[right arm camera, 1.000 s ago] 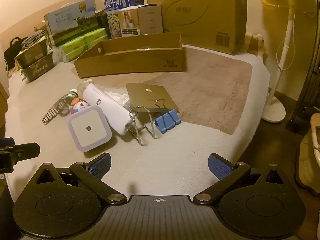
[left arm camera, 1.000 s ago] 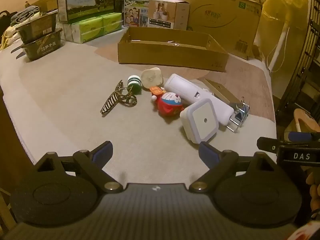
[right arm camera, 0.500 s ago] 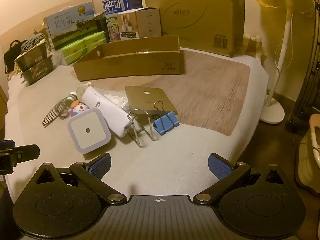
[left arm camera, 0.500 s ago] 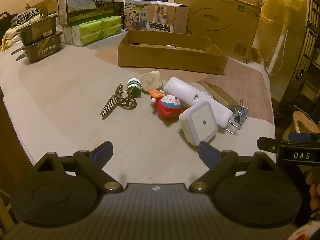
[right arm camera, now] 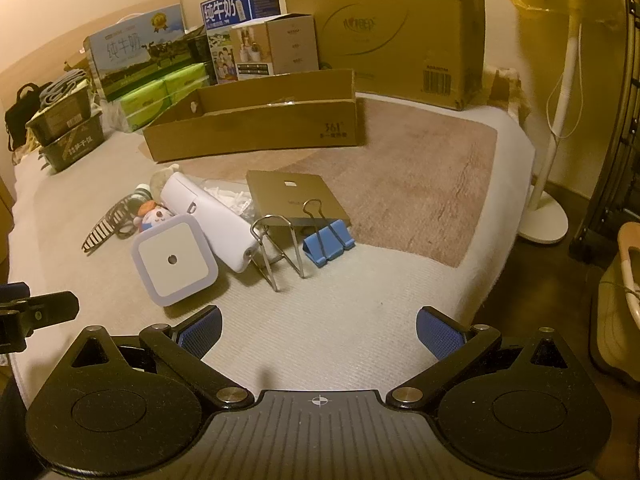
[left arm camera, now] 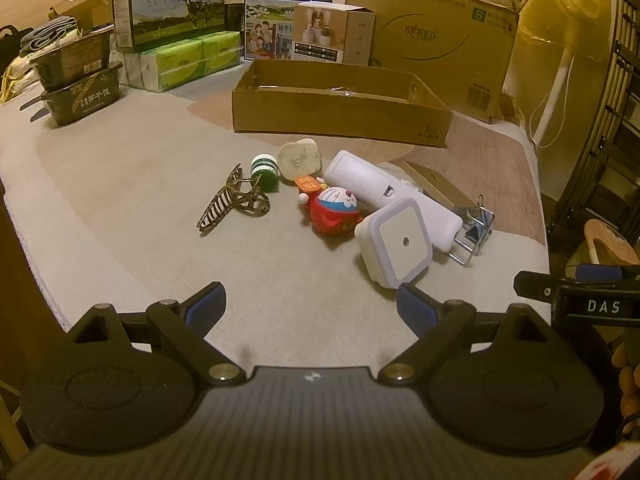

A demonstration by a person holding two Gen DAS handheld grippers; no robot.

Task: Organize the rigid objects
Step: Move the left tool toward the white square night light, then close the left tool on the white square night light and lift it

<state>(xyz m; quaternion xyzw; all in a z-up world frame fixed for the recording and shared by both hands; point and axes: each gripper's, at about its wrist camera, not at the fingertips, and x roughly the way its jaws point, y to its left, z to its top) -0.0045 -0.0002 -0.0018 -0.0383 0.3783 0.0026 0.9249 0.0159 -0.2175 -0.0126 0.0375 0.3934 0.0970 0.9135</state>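
Both grippers are wide open and nothing is held. The left gripper (left arm camera: 310,304) hangs low over the mat (left arm camera: 120,208), near the pile of small things. The right gripper (right arm camera: 318,330) hangs low too, a bit back from the pile.

The things to be tidied lie close together on the mat: a square light (left arm camera: 398,242), a white tube (left arm camera: 384,196) touching it, a toy (left arm camera: 334,210), a hair claw (left arm camera: 234,204), a green jar (left arm camera: 265,168), a silver clip (right arm camera: 278,252) and a blue clip (right arm camera: 329,240). The long box (left arm camera: 340,114) sits behind them, well apart, and looks like the place where they should go.

The first pick has likely not been made yet. The square light is nearest to both grippers, so it is probably best taken first. It leans on the tube, so it should be grabbed by its two flat sides and lifted straight up. That way the tube and toy are not bumped. The pads should be closed gently, since the smooth case may slip. The clips are thin and may be harder to pinch.
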